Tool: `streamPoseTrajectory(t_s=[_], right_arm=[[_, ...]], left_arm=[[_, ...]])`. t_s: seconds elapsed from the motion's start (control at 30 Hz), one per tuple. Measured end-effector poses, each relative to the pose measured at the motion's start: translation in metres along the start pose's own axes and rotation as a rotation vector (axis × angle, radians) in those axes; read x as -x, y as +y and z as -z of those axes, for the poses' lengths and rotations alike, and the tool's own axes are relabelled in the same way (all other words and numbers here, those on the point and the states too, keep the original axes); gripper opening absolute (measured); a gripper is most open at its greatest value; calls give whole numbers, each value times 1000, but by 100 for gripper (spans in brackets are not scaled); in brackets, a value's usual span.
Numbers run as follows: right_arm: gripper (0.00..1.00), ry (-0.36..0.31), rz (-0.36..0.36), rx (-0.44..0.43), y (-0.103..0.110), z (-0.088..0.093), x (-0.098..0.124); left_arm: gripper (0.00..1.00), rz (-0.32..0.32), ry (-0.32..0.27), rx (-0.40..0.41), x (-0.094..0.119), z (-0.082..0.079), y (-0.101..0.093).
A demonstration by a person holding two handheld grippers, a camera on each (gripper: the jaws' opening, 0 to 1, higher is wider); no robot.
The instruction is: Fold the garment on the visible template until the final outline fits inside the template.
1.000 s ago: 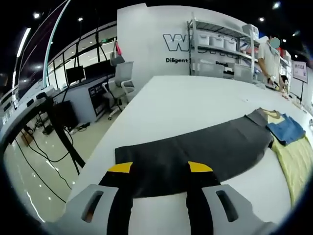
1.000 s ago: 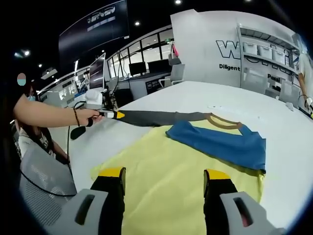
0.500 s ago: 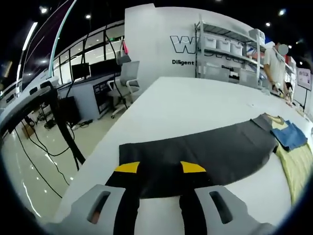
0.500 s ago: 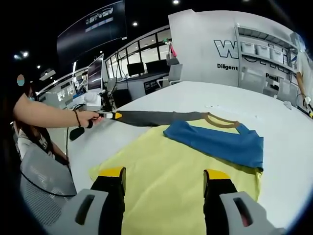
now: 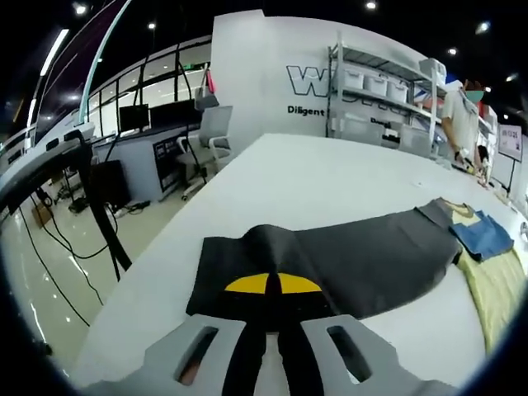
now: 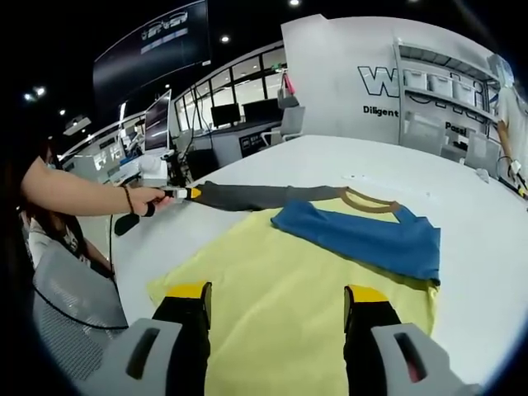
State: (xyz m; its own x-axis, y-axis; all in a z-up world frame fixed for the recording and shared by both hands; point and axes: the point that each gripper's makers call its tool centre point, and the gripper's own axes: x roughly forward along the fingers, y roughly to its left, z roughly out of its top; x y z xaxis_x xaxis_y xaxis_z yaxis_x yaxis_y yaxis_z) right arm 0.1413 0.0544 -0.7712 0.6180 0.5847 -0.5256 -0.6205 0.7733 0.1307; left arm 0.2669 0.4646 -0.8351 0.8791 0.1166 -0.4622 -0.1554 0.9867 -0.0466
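The left gripper (image 5: 273, 285), its yellow-tipped jaws closed together, is pinching the end of the long dark grey cloth sleeve (image 5: 346, 260), which is being lifted into a small ridge just ahead of the tips. The sleeve belongs to the garment with a blue body panel (image 6: 363, 239) and tan collar, which is lying on the pale yellow fabric template (image 6: 272, 313) spread over the white table (image 5: 330, 177). The right gripper (image 6: 276, 299) is being held above the template with its jaws apart and nothing between them.

The pinch looks shallow, so the sleeve is probably at risk of slipping out if it is drawn quickly. With the body unpinned, the whole garment could be dragged off the template by a hard pull.

The sleeve end is lying near the table's side edge, beyond which the floor is showing; cloth released there could be lost over it. Towards the far end of the table much bare white surface is being left free, and the template's near part is uncovered.
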Motion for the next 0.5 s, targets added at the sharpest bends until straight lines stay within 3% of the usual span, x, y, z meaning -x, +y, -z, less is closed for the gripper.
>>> streamPoseTrajectory(t_s=[0.23,0.33,0.5], right_arm=[[62,0,4,-4,-2,1,2],[62,0,4,-6,-2,2,2],[62,-1,4,-10,-2,3,3]], left_arm=[[0,-1,16,-43,5,1,-3],[0,11,-1,16,9,-1,-6],[0,12,-18,1,16,-12,-9]])
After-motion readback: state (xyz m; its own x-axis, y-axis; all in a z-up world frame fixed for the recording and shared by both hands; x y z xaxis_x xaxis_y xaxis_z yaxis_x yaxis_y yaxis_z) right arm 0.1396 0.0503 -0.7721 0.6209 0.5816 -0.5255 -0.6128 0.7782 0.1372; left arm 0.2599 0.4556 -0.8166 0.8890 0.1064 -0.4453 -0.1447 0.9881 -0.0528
